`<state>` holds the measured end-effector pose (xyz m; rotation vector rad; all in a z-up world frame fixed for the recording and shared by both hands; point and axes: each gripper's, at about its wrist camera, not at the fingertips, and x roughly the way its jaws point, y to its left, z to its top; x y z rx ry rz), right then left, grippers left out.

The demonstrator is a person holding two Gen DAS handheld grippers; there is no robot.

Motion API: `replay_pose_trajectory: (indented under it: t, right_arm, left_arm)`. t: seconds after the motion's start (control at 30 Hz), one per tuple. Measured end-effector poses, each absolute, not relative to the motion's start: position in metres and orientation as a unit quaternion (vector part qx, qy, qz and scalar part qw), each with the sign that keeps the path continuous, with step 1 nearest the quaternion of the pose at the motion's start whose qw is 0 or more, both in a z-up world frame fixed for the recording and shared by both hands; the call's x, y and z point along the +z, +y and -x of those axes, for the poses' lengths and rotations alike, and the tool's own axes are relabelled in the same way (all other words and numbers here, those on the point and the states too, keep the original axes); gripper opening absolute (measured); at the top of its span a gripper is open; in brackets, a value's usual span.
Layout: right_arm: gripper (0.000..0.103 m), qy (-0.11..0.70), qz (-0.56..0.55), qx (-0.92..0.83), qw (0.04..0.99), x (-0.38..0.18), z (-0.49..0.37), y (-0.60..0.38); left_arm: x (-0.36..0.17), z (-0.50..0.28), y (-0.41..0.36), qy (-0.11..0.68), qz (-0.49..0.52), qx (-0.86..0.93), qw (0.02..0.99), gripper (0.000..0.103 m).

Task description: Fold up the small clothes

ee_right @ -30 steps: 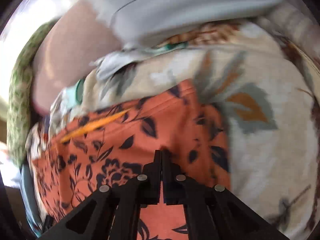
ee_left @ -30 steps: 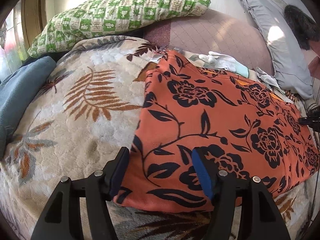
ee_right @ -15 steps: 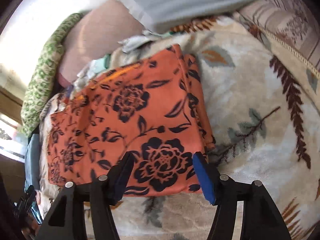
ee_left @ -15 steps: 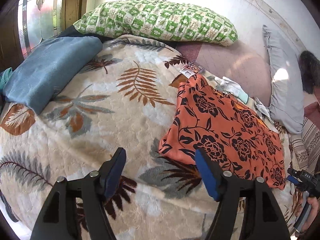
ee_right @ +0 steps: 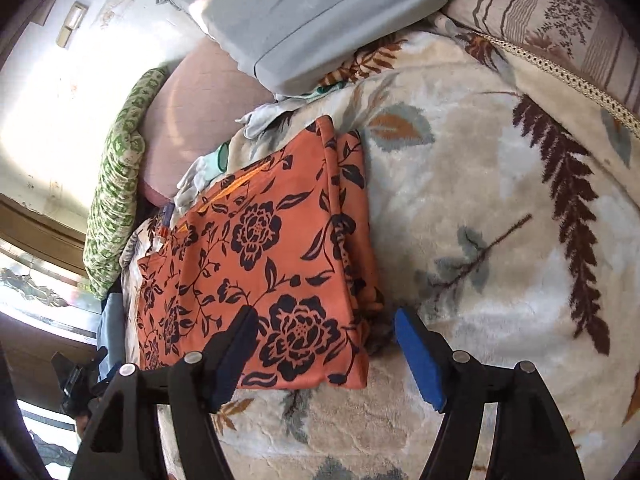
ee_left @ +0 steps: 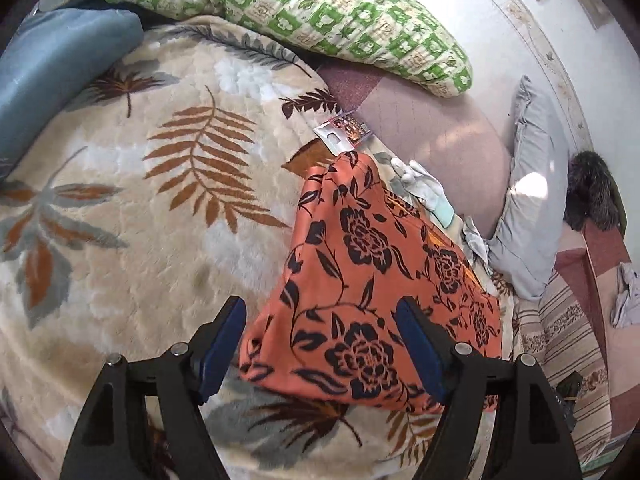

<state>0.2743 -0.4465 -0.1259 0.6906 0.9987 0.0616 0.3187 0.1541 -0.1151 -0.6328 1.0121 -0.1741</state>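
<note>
The orange floral garment (ee_left: 372,280) lies folded into a flat rectangle on the leaf-patterned blanket (ee_left: 132,216), filling the lower centre of the left wrist view and the centre-left of the right wrist view (ee_right: 260,256). Both tools are released: the left gripper (ee_left: 320,344) stands wide apart at the bottom of its frame, straddling the near corner of the cloth without pinching it, and the right gripper (ee_right: 324,348) is equally spread, its left pad over the near edge and its right pad over bare blanket just beside the folded side. The step in hand looks like taking a fresh hold for another fold, or else checking the finished shape. To do it well, each tool should come down on a corner of the near edge and bite through every layer, since the stacked edges at the right side of the right wrist view could slip apart if only the top ply is caught. Lifting both corners evenly and carrying them toward the far edge, near the pale small clothes (ee_left: 420,184) at the upper middle, should keep the fold square. Dragging on the plush blanket risks wrinkling the lower layers.
</note>
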Motion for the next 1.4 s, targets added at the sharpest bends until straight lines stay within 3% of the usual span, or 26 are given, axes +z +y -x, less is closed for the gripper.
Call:
replay_pose_trajectory:
  t: [0.23, 0.47, 0.53, 0.57, 0.6, 0.67, 0.77, 0.83, 0.87, 0.9, 0.93, 0.97, 1.0, 1.03, 1.07, 1.1, 1.4]
  right_arm:
    - [0.074, 0.464, -0.336, 0.061, 0.817, -0.135, -0.320, -0.464]
    - [0.074, 0.491, -0.348, 0.064, 0.796, -0.167, -0.349, -0.457]
    - [0.074, 0.478, -0.322, 0.090, 0.812, -0.160, -0.350, -0.442]
    - [0.074, 0.492, -0.303, 0.080, 0.812, -0.163, -0.353, -0.437]
    - [0.073, 0.510, -0.297, 0.071, 0.804, -0.170, -0.357, -0.435]
    - [0.070, 0.505, -0.324, 0.059, 0.798, -0.176, -0.357, -0.441]
    - [0.055, 0.501, -0.319, 0.064, 0.802, -0.173, -0.353, -0.439]
    - [0.055, 0.512, -0.304, 0.062, 0.801, -0.177, -0.354, -0.437]
    - [0.056, 0.509, -0.307, 0.064, 0.801, -0.178, -0.355, -0.438]
    - [0.063, 0.507, -0.313, 0.068, 0.800, -0.179, -0.355, -0.439]
    - [0.066, 0.504, -0.323, 0.077, 0.797, -0.180, -0.356, -0.439]
    - [0.067, 0.502, -0.322, 0.080, 0.799, -0.181, -0.354, -0.437]
    - [0.064, 0.505, -0.310, 0.080, 0.802, -0.180, -0.354, -0.434]
    - [0.059, 0.509, -0.301, 0.077, 0.803, -0.179, -0.355, -0.432]
    - [0.028, 0.514, -0.305, 0.069, 0.799, -0.178, -0.355, -0.432]
    - [0.017, 0.519, -0.319, 0.073, 0.789, -0.179, -0.356, -0.433]
    - [0.013, 0.492, -0.288, 0.089, 0.817, -0.101, -0.338, -0.410]
  left_arm:
    - [-0.165, -0.378, 0.130, 0.523, 0.297, -0.110, 0.791, 0.078]
    - [-0.170, -0.382, 0.113, 0.523, 0.276, -0.144, 0.793, 0.077]
    - [-0.168, -0.382, 0.111, 0.527, 0.258, -0.152, 0.796, 0.059]
    - [-0.172, -0.383, 0.111, 0.534, 0.245, -0.145, 0.796, 0.033]
    - [-0.177, -0.384, 0.112, 0.541, 0.237, -0.138, 0.795, 0.024]
    - [-0.180, -0.382, 0.118, 0.534, 0.257, -0.144, 0.793, 0.024]
    - [-0.181, -0.383, 0.120, 0.533, 0.263, -0.148, 0.791, 0.027]
    - [-0.185, -0.383, 0.123, 0.522, 0.288, -0.166, 0.786, 0.046]
    - [-0.186, -0.383, 0.124, 0.511, 0.312, -0.186, 0.779, 0.064]
    - [-0.186, -0.382, 0.124, 0.502, 0.327, -0.198, 0.776, 0.072]
    - [-0.186, -0.383, 0.122, 0.505, 0.322, -0.195, 0.777, 0.072]
    - [-0.184, -0.384, 0.118, 0.511, 0.307, -0.186, 0.781, 0.062]
    - [-0.182, -0.385, 0.115, 0.520, 0.283, -0.167, 0.789, 0.024]
    - [-0.184, -0.388, 0.113, 0.532, 0.263, -0.156, 0.789, 0.017]
    - [-0.185, -0.388, 0.115, 0.531, 0.276, -0.156, 0.785, 0.016]
    - [-0.183, -0.388, 0.115, 0.531, 0.276, -0.157, 0.786, 0.015]
    - [-0.097, -0.356, 0.096, 0.496, 0.206, -0.148, 0.830, 0.015]
